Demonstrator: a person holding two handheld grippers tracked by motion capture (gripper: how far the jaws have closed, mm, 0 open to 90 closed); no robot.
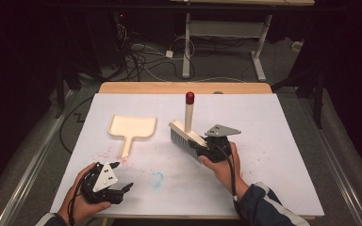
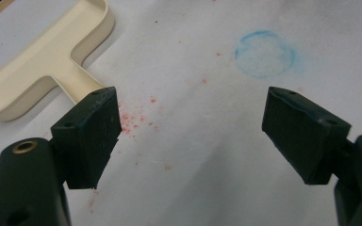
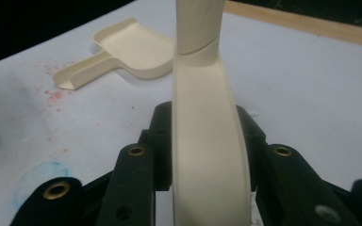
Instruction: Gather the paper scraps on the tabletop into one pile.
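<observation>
Left gripper [image 1: 115, 181]: a hand is holding it low over the near left part of the white table sheet [image 1: 273, 155], its black jaws standing wide apart and gripping nothing.
Right gripper [image 1: 195, 143]: a hand is holding it right of the table's middle, its jaws clenching the cream plastic hand brush with grey bristles and a red-tipped handle [image 1: 185, 132].
Brush, high view: the bristles are pointing down toward the sheet and the handle is rising upright; whether the bristles are touching the sheet is hard to tell.
Brush, right gripper view: the cream back of the brush [image 3: 207, 155] is running up between the two jaws, and its handle is being cut off by the top edge, so the red tip is out of frame.
Cream plastic dustpan with a short flat handle [image 1: 131, 129]: it is lying flat on the sheet left of the brush, apart from both grippers.
Dustpan, left gripper view: the pan [image 2: 37, 70] is being cut off at the left edge, and the end of its handle is hiding behind the left-hand jaw.
Fine red crumbs [image 1: 108, 153]: they are lying scattered beside the dustpan handle; the left gripper view is showing them as separate specks [image 2: 134, 122].
Faint blue ring mark [image 1: 156, 179]: it is sitting on the sheet between the two hands, sharper in the left gripper view [image 2: 265, 54].
</observation>
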